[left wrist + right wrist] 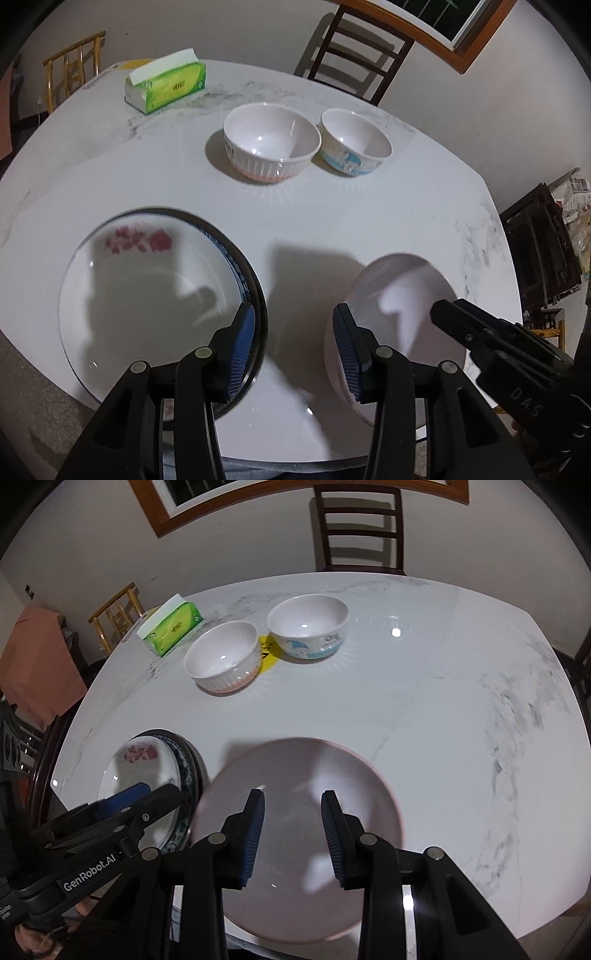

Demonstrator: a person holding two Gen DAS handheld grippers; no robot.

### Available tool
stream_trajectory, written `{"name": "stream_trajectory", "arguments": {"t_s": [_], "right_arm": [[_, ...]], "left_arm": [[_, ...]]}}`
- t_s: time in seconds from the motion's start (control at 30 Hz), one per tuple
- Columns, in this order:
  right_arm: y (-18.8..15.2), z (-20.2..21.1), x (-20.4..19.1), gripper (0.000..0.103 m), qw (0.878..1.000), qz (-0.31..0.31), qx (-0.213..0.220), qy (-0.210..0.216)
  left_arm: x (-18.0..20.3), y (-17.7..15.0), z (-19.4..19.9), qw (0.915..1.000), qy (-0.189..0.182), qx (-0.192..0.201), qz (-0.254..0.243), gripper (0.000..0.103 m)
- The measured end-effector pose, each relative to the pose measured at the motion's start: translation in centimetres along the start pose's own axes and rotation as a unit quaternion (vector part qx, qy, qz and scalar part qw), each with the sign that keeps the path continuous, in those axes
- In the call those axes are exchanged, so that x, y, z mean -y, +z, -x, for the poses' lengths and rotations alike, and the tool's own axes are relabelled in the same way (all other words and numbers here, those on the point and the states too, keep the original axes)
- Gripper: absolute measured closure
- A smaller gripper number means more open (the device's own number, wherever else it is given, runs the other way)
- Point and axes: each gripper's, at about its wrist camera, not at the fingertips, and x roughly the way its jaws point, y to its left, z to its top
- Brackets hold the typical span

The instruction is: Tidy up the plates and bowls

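Observation:
A stack of plates (147, 295) lies at the table's near left, the top one white with a red flower print; it also shows in the right wrist view (144, 771). A plain white bowl (295, 834) sits near the front edge, blurred, under my right gripper (293, 805), whose fingers are apart over it. It also shows in the left wrist view (399, 314). My left gripper (293, 325) is open between the plates and this bowl. Two bowls stand farther back: a ribbed pink-based one (271, 146) and a blue-patterned one (354, 142).
A green tissue box (166, 86) sits at the far left of the white marble table (369, 229). A yellow sticker (267, 650) lies between the far bowls. Dark wooden chairs (360, 528) stand behind the table, and a bamboo chair (72, 66) at far left.

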Motion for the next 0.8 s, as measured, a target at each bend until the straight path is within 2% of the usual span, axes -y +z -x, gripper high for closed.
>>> {"name": "stream_trajectory", "arguments": {"t_s": [0.17,0.47,0.8], "right_arm": [[0.9,-0.6,-1.5,0.07,1.0,0.021,0.0,0.013],[2.8,-2.2,-2.8,0.07,0.997,0.04,-0.007,0.06],[7.3,-5.0,-2.9,0.071,0.997,0.012,-0.001,0.074]], "left_arm": [[-0.8,1.1,0.4,0.9999,0.008,0.008,0.002,0.063],[-4.0,3.7,0.2,0.9991,0.027,0.016,0.027,0.062],[-6.7,6.7,-1.4,0.998,0.023,0.009,0.059,0.062]]}}
